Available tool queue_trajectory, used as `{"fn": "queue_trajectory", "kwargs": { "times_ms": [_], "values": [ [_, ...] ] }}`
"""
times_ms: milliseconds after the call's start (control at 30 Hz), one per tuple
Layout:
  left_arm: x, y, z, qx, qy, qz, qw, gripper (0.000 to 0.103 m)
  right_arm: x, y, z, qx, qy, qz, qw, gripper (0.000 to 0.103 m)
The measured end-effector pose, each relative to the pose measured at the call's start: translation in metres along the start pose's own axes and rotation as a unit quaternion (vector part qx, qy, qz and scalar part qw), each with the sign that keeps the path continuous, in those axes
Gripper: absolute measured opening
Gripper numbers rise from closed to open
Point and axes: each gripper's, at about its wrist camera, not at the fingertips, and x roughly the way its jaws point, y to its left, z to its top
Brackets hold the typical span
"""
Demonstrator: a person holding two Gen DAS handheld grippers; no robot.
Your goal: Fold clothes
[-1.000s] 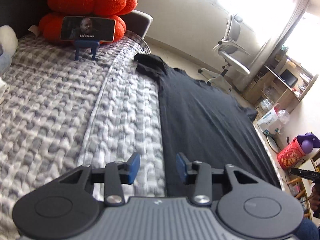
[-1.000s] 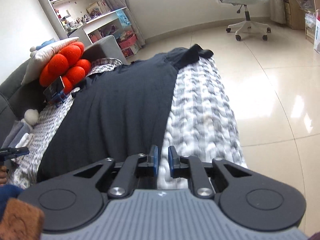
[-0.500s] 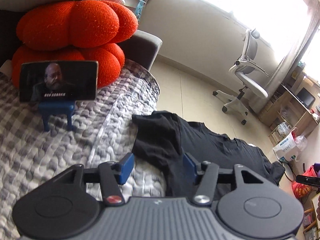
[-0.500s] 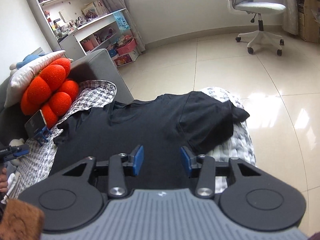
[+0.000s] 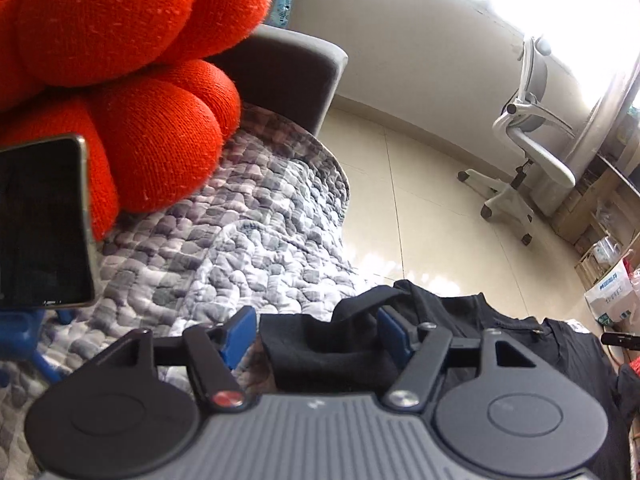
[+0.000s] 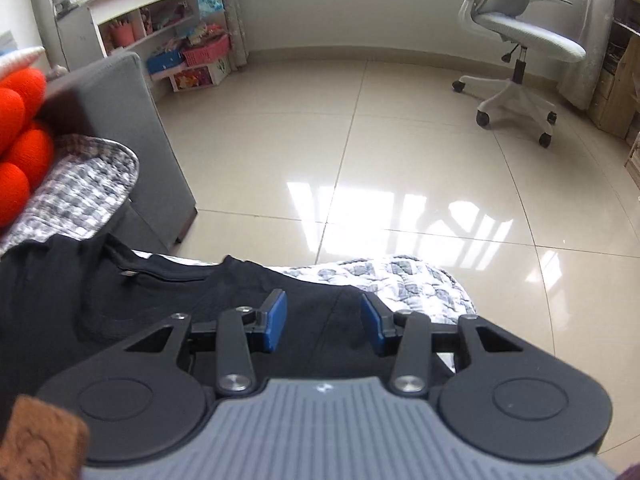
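Left wrist view: one black T-shirt (image 5: 460, 320) lies spread on a grey-and-white quilt (image 5: 248, 216), which covers a grey sofa (image 5: 288, 72). The left gripper (image 5: 316, 334) has two blue-padded fingers (image 5: 240, 334), and its jaws are opening. A bunched sleeve of the shirt sits in the gap between the pads, with clear space on the left side; whether the right pad touches the cloth is hard to tell. One red knotted cushion (image 5: 132, 52) fills the upper left, and one phone (image 5: 40, 224) with a dark screen stands in front of it on a blue stand (image 5: 24, 336). One white office chair (image 5: 524, 140) stands well apart on the cream tiled floor (image 5: 420, 184).

In the right wrist view, the same shirt (image 6: 140, 300) reaches the end of the quilt (image 6: 416, 280), its collar toward the left. The right gripper (image 6: 324, 326) holds its two blue pads spread apart over the shirt's far sleeve, with black cloth showing between them and neither pad pressing on it. One white shelf unit (image 6: 160, 24) lines the far wall beside the sofa.
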Motion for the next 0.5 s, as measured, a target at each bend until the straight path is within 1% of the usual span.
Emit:
{"fn": "queue_trajectory", "kwargs": {
  "times_ms": [67, 100, 133, 167, 200, 233, 267, 300, 400, 500],
  "values": [
    [0.01, -0.002, 0.0, 0.009, 0.001, 0.006, 0.9999, 0.067, 0.017, -0.003, -0.003, 0.004, 0.012, -0.003, 1.0, 0.046],
    [0.015, -0.002, -0.001, 0.011, 0.001, 0.006, 0.9999, 0.063, 0.021, -0.002, -0.006, 0.002, 0.016, 0.003, 1.0, 0.046],
    [0.018, -0.005, -0.002, 0.024, 0.003, 0.011, 0.9997, 0.056, 0.023, 0.001, -0.009, -0.008, 0.016, 0.005, 1.0, 0.046],
    [0.022, -0.008, -0.003, 0.037, 0.006, 0.016, 0.9992, 0.035, 0.024, 0.005, -0.011, -0.024, 0.012, 0.0, 1.0, 0.042],
    [0.025, -0.011, -0.004, 0.05, 0.008, 0.02, 0.9985, 0.014, 0.023, 0.009, -0.013, -0.036, 0.008, -0.003, 0.999, 0.031],
    [0.029, -0.014, -0.005, 0.063, 0.011, 0.025, 0.9977, 0.008, 0.022, 0.01, -0.013, -0.042, 0.005, -0.003, 0.999, 0.025],
    [0.029, -0.018, -0.007, 0.082, 0.004, 0.03, 0.9962, 0.005, 0.021, 0.012, -0.012, -0.049, 0.004, -0.006, 0.999, 0.012],
    [0.028, -0.02, -0.008, 0.093, -0.001, 0.034, 0.9951, 0.004, 0.02, 0.013, -0.012, -0.058, 0.001, -0.014, 0.998, 0.004],
    [0.021, -0.021, -0.003, 0.075, -0.018, 0.053, 0.9956, 0.003, 0.015, 0.018, -0.01, -0.084, -0.021, -0.038, 0.996, 0.002],
    [0.013, -0.019, 0.009, 0.054, -0.033, 0.059, 0.9963, 0.003, 0.005, 0.018, 0.001, -0.078, -0.056, -0.066, 0.993, 0.001]
  ]
}}
